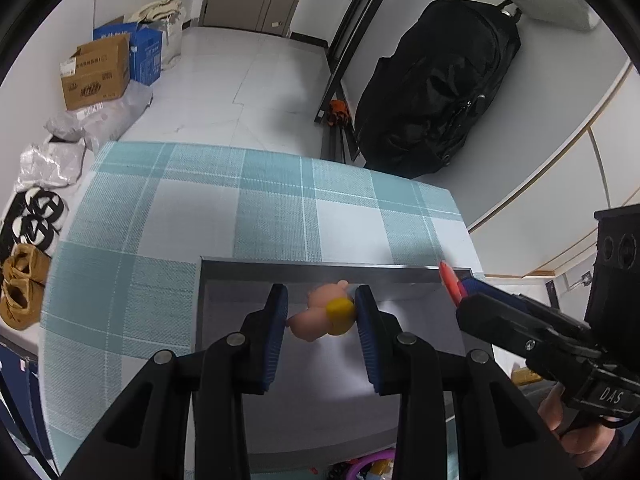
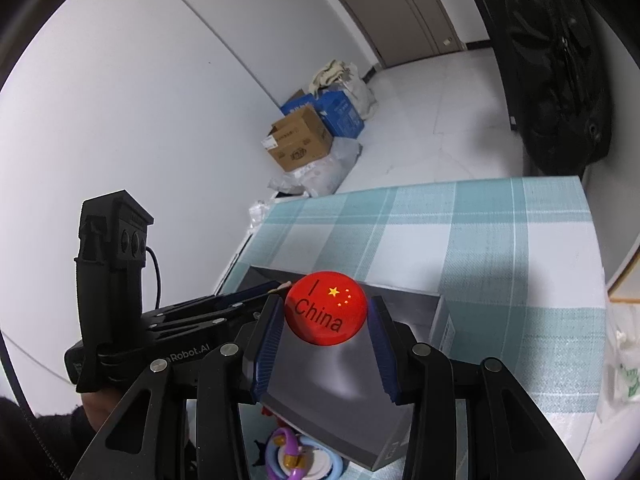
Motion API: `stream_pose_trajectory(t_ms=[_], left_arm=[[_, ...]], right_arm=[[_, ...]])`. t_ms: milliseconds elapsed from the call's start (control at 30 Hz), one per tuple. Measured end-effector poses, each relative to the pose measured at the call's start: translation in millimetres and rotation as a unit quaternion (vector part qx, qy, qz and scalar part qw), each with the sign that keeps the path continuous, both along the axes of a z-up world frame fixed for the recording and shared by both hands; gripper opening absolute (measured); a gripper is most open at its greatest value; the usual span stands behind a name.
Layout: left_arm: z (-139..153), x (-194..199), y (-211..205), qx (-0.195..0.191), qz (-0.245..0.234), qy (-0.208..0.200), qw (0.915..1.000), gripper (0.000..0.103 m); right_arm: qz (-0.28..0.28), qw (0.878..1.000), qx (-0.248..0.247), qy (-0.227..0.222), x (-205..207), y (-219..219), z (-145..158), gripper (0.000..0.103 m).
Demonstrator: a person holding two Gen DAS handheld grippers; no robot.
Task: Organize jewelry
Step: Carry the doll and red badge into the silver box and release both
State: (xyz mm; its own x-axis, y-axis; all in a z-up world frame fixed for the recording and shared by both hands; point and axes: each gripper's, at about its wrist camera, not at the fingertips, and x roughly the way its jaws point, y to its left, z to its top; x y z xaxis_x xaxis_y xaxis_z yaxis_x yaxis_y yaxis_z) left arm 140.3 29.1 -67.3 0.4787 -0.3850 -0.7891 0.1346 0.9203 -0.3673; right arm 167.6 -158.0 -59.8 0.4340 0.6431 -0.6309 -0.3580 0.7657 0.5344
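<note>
Midway, I judged: my left jaws [image 1: 320, 312] pinched a pink figurine [image 1: 320, 314], my right jaws [image 2: 326, 316] a red badge [image 2: 326, 312], both over the grey box [image 1: 400, 276]; more trinkets [image 2: 292, 456] waited at lower frame.

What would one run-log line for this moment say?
left gripper: shut on pig charm | right gripper: shut on red China badge | both above grey box | checked tablecloth

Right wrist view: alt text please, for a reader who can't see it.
The right gripper pinches a round red badge printed with yellow stars and "China" above an open grey box on a teal plaid tablecloth. The left gripper reaches toward the box from the left; cardboard boxes sit by the far wall.
</note>
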Motion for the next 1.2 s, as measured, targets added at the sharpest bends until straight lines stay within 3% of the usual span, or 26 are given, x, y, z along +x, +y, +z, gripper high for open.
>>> stream_pose_trajectory(t_ms=[267,333,467,600,900,1200], left_arm=[[5.3,1.8,-0.8,-0.025,-0.003,-0.014,0.9996,0.029],[4.9,5.0,-3.5,-0.026,-0.011,-0.006,0.9996,0.033],[5.6,2.8,-2.8,-0.035,-0.015,-0.01,0.9992,0.046],[13.0,-3.6,0.4,-0.032,-0.008,-0.033,0.9989,0.047],[31.7,-33.1,-1.2,0.023,0.013,-0.11,0.9936,0.049],[31.8,-58.4,4.9,0.048,0.038,-0.113,0.9917,0.057]], right_arm=[[-0.008,1.0,-0.008,0.01,3.5,3.2,-7.0,0.044],[-0.011,1.0,-0.012,0.003,1.7,2.5,-4.7,0.052],[-0.018,1.0,-0.009,-0.021,-5.7,-2.9,4.5,0.055],[-0.033,0.999,-0.008,-0.04,-10.6,-10.5,10.2,0.06],[-0.062,0.996,0.008,-0.071,-25.2,-27.8,22.3,0.07],[-0.079,0.993,0.001,-0.088,-49.0,-34.1,25.9,0.082]])
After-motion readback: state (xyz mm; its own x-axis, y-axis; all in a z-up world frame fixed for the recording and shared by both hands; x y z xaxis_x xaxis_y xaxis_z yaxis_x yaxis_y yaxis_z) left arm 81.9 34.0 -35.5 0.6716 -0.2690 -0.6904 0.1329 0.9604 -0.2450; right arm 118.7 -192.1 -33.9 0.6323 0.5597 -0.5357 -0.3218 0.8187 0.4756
